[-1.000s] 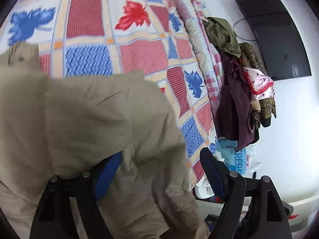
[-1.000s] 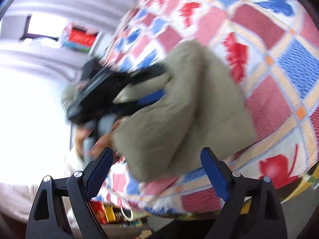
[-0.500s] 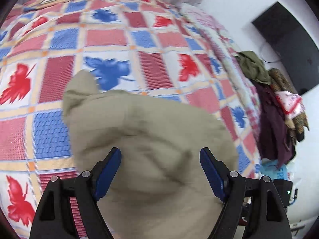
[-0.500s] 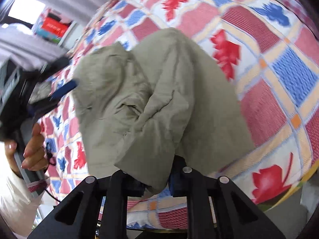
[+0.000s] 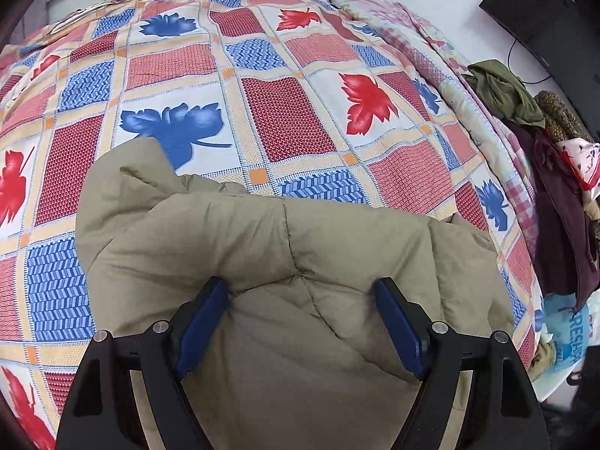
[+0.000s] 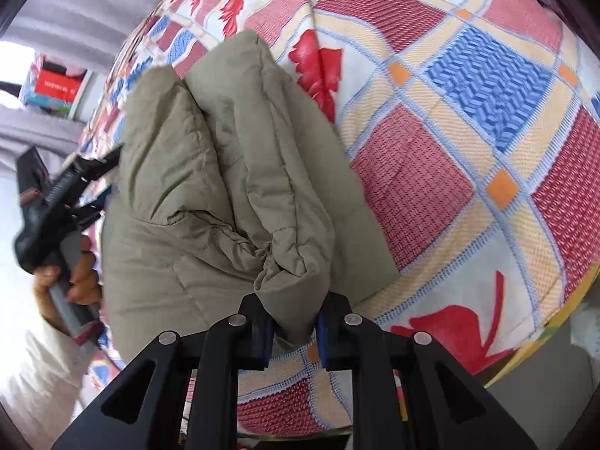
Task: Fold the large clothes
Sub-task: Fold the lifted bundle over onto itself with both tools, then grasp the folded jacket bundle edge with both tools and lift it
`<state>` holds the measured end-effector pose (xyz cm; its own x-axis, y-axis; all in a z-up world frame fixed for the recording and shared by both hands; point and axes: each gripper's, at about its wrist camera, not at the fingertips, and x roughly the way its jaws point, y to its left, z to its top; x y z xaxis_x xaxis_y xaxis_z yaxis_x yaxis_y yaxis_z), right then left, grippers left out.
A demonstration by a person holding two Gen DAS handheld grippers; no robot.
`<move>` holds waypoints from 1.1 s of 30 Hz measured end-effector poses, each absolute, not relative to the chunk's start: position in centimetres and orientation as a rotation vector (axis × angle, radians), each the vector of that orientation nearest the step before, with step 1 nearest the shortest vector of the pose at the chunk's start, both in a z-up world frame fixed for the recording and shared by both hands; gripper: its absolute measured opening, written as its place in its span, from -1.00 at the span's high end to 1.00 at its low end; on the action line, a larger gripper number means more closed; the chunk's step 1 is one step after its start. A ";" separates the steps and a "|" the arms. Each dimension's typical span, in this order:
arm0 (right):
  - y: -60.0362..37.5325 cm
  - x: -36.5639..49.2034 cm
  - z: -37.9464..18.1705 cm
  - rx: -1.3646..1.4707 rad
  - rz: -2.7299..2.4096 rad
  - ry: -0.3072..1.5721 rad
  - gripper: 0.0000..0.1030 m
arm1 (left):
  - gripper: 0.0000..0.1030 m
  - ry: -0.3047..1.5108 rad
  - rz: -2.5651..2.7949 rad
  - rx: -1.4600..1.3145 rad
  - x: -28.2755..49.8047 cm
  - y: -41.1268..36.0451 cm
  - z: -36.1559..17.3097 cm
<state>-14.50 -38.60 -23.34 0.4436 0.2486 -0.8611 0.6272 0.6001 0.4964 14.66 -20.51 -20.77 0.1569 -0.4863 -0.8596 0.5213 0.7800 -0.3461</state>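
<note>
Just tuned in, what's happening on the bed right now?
A person is folding a khaki padded jacket on the patterned bedspread. The right claw is shut on a bunched edge of the jacket. The left claw is open, its fingers straddling a puffy fold without pinching it. The jacket is still lumpy, not yet a neat fold.

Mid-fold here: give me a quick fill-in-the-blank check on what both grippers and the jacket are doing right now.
1. The right gripper has its jaws shut on a bunched edge of the ____ padded jacket.
2. The left gripper has its jaws ____ above the jacket.
3. The jacket lies on a patchwork bedspread printed with red and blue ____.

Missing words: khaki; open; leaves
</note>
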 end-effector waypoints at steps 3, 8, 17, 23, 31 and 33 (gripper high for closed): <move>-39.5 -15.5 -19.9 0.887 -0.284 1.037 0.50 | -0.58 1.219 -0.720 0.028 14.7 -20.2 -20.8; -39.8 -12.6 -16.4 0.802 -0.169 0.962 -0.22 | -0.58 1.218 -0.702 0.047 14.5 -20.5 -20.7; -36.7 -5.1 -21.5 0.615 -0.125 1.160 0.55 | -0.58 1.187 -0.654 0.124 12.8 -21.9 -20.7; -37.7 -6.3 -25.0 0.713 -0.147 1.187 0.64 | -0.58 1.191 -0.644 0.160 12.3 -22.2 -20.3; -37.5 -6.0 -25.5 0.721 -0.156 1.192 0.63 | -0.58 1.232 -0.590 0.185 11.6 -19.0 -17.6; -37.5 -5.8 -25.6 0.730 -0.162 1.192 0.63 | -0.58 1.253 -0.578 0.196 11.2 -18.0 -17.2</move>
